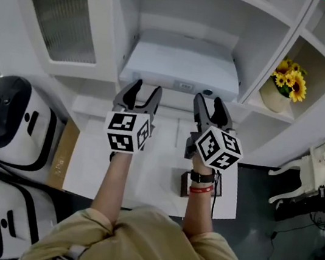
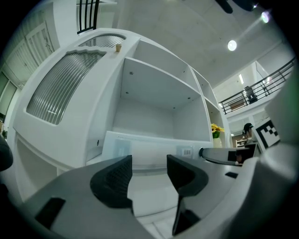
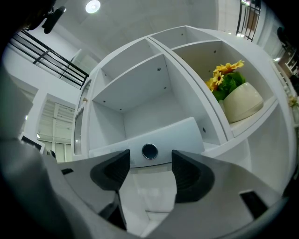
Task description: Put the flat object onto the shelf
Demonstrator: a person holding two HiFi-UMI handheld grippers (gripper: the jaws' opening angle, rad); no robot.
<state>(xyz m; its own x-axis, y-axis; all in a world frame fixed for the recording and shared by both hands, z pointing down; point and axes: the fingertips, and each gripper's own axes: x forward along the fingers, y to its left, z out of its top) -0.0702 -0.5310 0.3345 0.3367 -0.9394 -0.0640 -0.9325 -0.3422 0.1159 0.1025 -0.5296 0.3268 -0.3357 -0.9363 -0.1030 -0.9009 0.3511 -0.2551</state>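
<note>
Tan shirt sleeves (image 1: 150,241) fill the bottom of the head view. From them two bare forearms reach straight forward, side by side, over a white table (image 1: 158,156). The right wrist wears a black watch and a red band (image 1: 201,188). Each hand carries one gripper topped by one black-and-white marker cube (two cubes in all).

The left gripper (image 1: 145,90) and the right gripper (image 1: 209,102) both point at a white shelf unit (image 1: 187,16). The left gripper's dark fingers (image 2: 114,179) stand released, with nothing between them. The right gripper's fingers (image 3: 112,170) are likewise parted and empty.

One flat white rectangular device (image 1: 182,68), with a round dark button on its front edge, lies in the unit's central compartment, just ahead of both pairs of fingertips. Neither gripper holds it.

One cream pot of yellow sunflowers (image 1: 276,97) sits in the compartment to the right. Two white-and-black rounded machines (image 1: 5,112) stand at the far left.
</note>
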